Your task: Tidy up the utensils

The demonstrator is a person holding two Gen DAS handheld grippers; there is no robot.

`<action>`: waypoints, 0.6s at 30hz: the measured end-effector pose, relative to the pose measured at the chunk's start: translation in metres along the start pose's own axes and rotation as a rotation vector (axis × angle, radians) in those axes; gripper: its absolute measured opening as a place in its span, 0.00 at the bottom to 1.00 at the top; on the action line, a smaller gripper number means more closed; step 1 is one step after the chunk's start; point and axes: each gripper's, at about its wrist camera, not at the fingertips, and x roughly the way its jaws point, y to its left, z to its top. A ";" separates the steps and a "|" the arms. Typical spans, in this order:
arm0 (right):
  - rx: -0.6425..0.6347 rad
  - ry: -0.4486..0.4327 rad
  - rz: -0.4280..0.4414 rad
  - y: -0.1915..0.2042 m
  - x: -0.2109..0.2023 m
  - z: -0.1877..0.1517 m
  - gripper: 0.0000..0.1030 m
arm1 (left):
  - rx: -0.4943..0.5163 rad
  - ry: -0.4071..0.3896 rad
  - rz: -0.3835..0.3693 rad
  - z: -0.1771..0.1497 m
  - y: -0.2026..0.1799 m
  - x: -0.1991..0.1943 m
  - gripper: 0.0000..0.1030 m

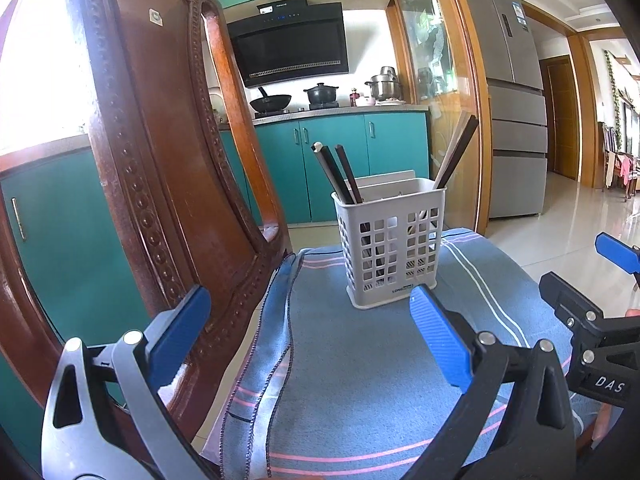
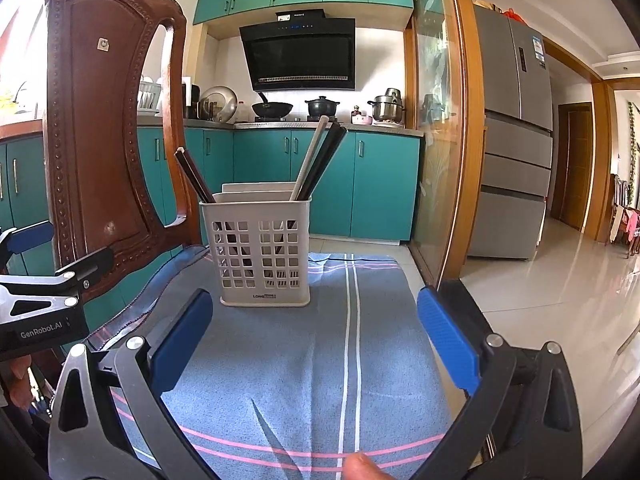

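Note:
A white slotted utensil holder (image 1: 390, 240) stands upright on a blue striped cloth (image 1: 360, 360) that covers a chair seat. Several dark and pale chopsticks (image 1: 338, 172) lean out of it, some to the left and some to the right (image 1: 456, 152). The holder (image 2: 256, 244) and its chopsticks (image 2: 320, 156) also show in the right wrist view. My left gripper (image 1: 308, 320) is open and empty, a short way in front of the holder. My right gripper (image 2: 312, 328) is open and empty, also in front of the holder. The right gripper shows at the right edge of the left wrist view (image 1: 592, 288).
The carved wooden chair back (image 1: 152, 160) rises close on the left. The cloth (image 2: 320, 360) ends at the seat's right edge above a tiled floor (image 2: 560, 280). Teal kitchen cabinets (image 2: 280, 184), a stove with pots, and a grey fridge (image 2: 512, 152) stand behind.

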 end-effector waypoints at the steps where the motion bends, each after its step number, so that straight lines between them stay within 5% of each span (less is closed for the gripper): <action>1: 0.000 0.001 0.001 -0.001 0.000 -0.001 0.97 | -0.001 -0.001 0.001 0.000 0.000 0.000 0.97; 18: -0.005 0.005 0.001 0.000 0.000 0.000 0.97 | -0.020 0.013 -0.014 -0.001 0.002 0.001 0.97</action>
